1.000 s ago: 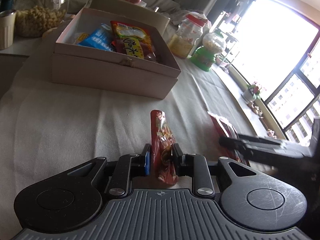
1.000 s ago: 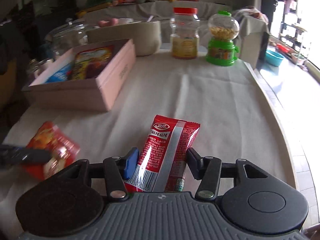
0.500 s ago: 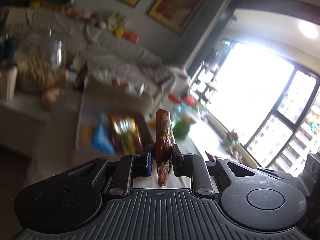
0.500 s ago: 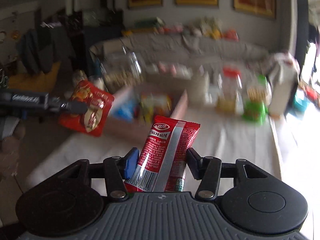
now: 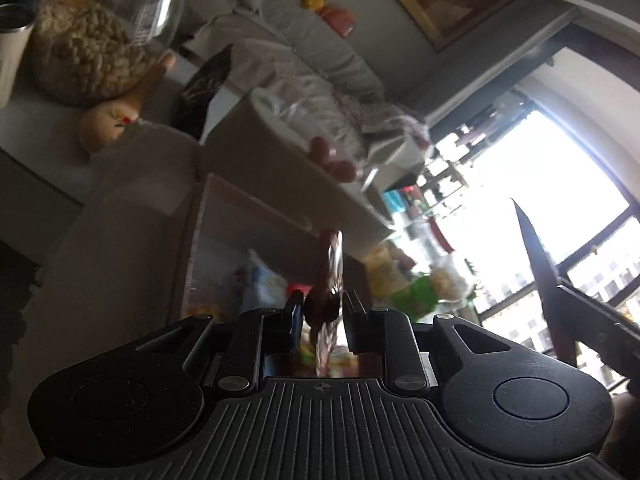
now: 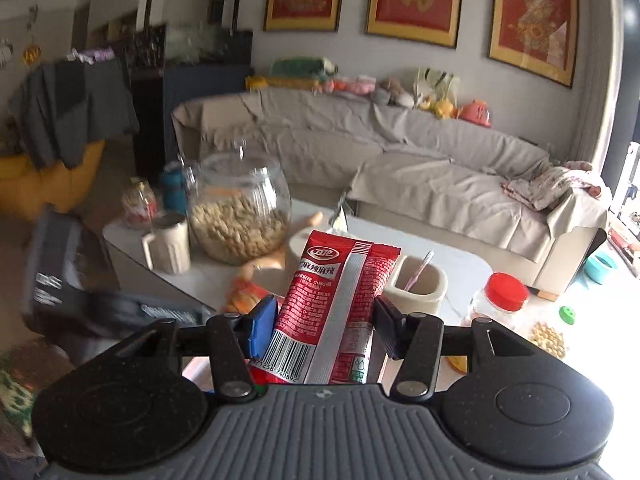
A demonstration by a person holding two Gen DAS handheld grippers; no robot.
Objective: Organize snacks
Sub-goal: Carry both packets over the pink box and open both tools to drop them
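Note:
My left gripper (image 5: 322, 304) has a small dark red snack packet (image 5: 326, 280) standing edge-on between its pads; its jaws are opening slightly, and the blurred packet is still in them. It hangs over the open pink box (image 5: 200, 240), where a blue packet (image 5: 260, 280) lies. My right gripper (image 6: 324, 312) is shut on a red packet with a white stripe (image 6: 340, 288), held up high. In the left wrist view that right gripper (image 5: 580, 312) shows at the right edge. The left gripper is a blur at the left of the right wrist view.
A glass jar of nuts (image 6: 240, 216) and a cream mug (image 6: 168, 248) stand on the low table behind the box. A cream pot with a spoon (image 6: 420, 280), a red-lidded jar (image 6: 500, 296) and a green candy dispenser (image 5: 416, 292) are nearby. A covered sofa (image 6: 400, 160) lies beyond.
Both grippers have risen off the tablecloth with their packets. The left one has moved forward to over the pink box; the right one now looks over the table at the sofa.

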